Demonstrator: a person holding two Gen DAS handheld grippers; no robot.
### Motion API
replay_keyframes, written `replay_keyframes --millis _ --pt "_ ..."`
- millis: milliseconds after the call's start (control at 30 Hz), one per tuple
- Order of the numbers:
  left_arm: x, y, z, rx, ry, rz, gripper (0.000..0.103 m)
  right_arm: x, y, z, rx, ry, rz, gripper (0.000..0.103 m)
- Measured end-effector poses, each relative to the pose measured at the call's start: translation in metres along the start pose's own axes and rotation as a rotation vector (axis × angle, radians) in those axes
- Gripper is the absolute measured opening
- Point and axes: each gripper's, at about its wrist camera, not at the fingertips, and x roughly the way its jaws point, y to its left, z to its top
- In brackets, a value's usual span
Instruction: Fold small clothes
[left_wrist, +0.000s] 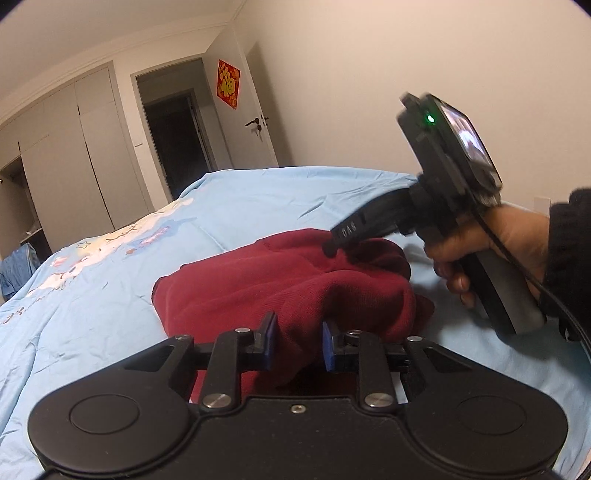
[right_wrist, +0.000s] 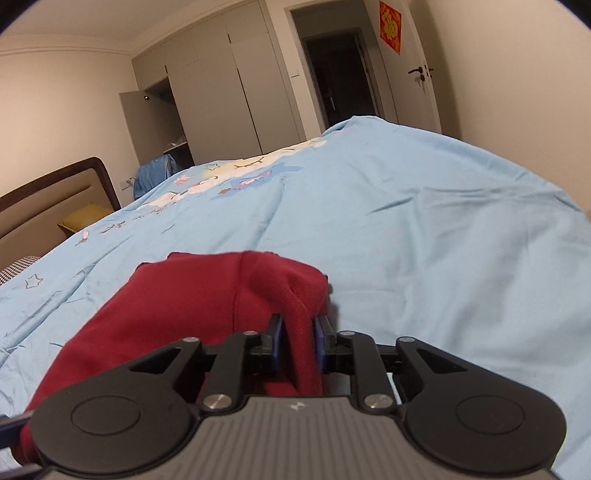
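A dark red garment (left_wrist: 295, 280) is seen bunched up on a bed covered by a light blue quilt (left_wrist: 110, 295) with a cartoon print. The left gripper (left_wrist: 298, 341) is clamped on a fold of the red fabric at the near edge, cloth being pinched between the blue pads (left_wrist: 271, 341). The right gripper (right_wrist: 298, 341) is likewise closed on a ridge of the same garment (right_wrist: 192, 306), with the fabric squeezed between its two blue pads (right_wrist: 320, 339) and draped down toward the body of the tool. In the left wrist view the right gripper (left_wrist: 334, 247) is shown from the side at the far right part of the garment, held by a hand (left_wrist: 487, 251) in a dark sleeve (left_wrist: 569, 258); a green light is lit on its top unit. The garment lies near the middle of the bed, raised where it is gripped. Behind the bed, white wardrobe doors (right_wrist: 221, 81), a dark open doorway (right_wrist: 340, 74) and a red paper decoration (right_wrist: 390, 26) on the door are visible. A wooden headboard (right_wrist: 55, 192) is seen at left in the right wrist view.
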Motion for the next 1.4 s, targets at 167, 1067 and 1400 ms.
replay_keyframes --millis 167,1067,1400 --pt "0.002 0.008 0.005 -0.048 -0.002 -0.002 0.028 -0.014 -0.001 -0.002 0.001 -0.030 -0.009 0.046" --pt "-0.004 0.033 0.004 -0.259 0.005 -0.025 0.028 -0.099 0.084 -0.088 -0.424 -0.087 0.053 0.058" --pt "-0.004 0.038 0.003 -0.293 0.011 -0.044 0.028 -0.099 0.088 -0.085 -0.457 -0.123 0.010 0.043"
